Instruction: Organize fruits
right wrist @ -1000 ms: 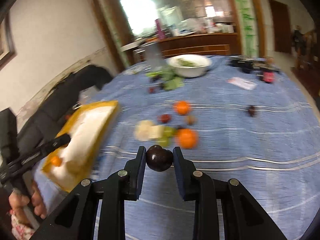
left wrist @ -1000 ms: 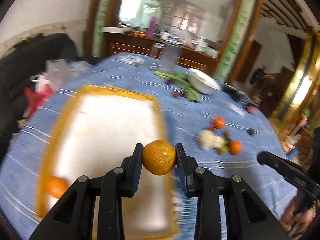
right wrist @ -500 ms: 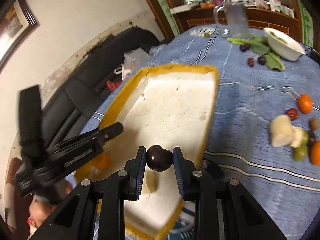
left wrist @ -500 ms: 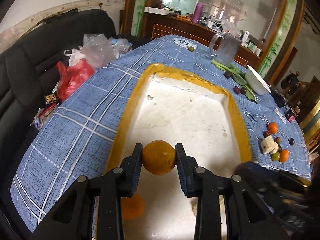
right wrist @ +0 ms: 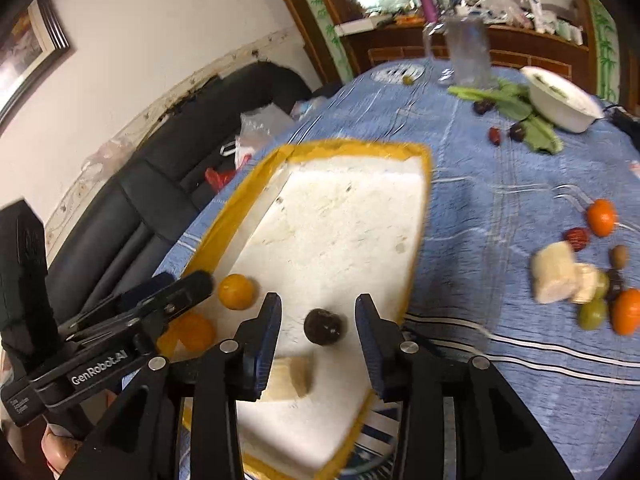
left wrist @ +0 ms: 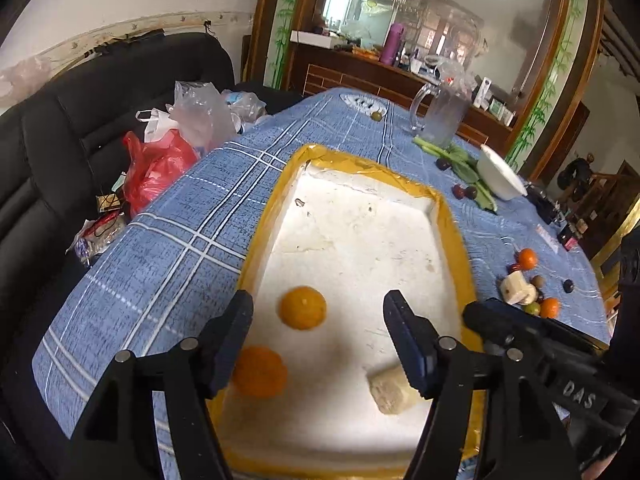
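Left wrist view: both tools over the tray, fruit just let go.

Item one, my left tool: jaws opening, nothing pressed between the pads; a yellow-orange citrus sits free in the gap, on or just above the white floor of the yellow-rimmed tray. Item two, my right tool: jaws likewise opening, a dark plum loose between them, over the tray's near end. Already in the tray: a second orange and a pale banana piece. Left on the counter: oranges, banana chunks, grapes, clustered well apart from the tray. I judge the tray serves as the collection spot, hence the downward tilt and release here.
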Demonstrator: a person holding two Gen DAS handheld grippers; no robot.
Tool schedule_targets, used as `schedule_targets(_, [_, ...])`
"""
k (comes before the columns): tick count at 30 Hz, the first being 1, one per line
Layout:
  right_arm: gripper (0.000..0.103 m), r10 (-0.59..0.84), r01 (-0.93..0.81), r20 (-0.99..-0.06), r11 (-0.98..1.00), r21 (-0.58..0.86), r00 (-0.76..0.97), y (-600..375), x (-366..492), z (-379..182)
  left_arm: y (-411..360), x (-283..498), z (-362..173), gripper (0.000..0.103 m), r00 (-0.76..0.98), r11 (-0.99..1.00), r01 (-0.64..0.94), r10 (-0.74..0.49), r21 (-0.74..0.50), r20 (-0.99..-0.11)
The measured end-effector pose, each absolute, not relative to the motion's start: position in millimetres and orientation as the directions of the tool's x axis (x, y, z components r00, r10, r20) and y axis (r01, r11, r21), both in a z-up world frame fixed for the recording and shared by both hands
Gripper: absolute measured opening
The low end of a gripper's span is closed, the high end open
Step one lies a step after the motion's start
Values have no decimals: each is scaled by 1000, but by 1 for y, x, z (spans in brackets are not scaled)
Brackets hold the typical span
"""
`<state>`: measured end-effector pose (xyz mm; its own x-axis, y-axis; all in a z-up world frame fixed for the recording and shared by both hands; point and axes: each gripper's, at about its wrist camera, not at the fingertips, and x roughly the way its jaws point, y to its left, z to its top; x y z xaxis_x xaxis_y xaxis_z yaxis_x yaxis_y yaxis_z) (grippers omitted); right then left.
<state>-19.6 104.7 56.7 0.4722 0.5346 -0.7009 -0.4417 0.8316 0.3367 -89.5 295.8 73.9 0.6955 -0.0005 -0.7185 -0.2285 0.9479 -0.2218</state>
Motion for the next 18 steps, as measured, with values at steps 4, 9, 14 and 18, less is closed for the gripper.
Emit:
schedule_targets(4, [42, 477, -424, -733, 861, 280, 485, 94, -34, 49, 292, -110, 82, 75, 724, 941, -241, 11, -238, -690])
schedule_targets(9, [40, 418, -443, -799, 870, 216, 431, 110, -54, 21, 286, -131, 86, 76, 740, 929, -260, 18, -262, -672])
schedule_targets(14, [26, 388, -450, -813, 876, 177, 435, 119, -70, 16, 278, -144, 94, 76, 750, 937, -257, 39, -237, -660])
schedule_targets(18, [29, 361, -465, -817, 876, 131, 450, 125, -84, 15, 273, -149, 99, 77, 760, 937, -244, 25, -249, -649])
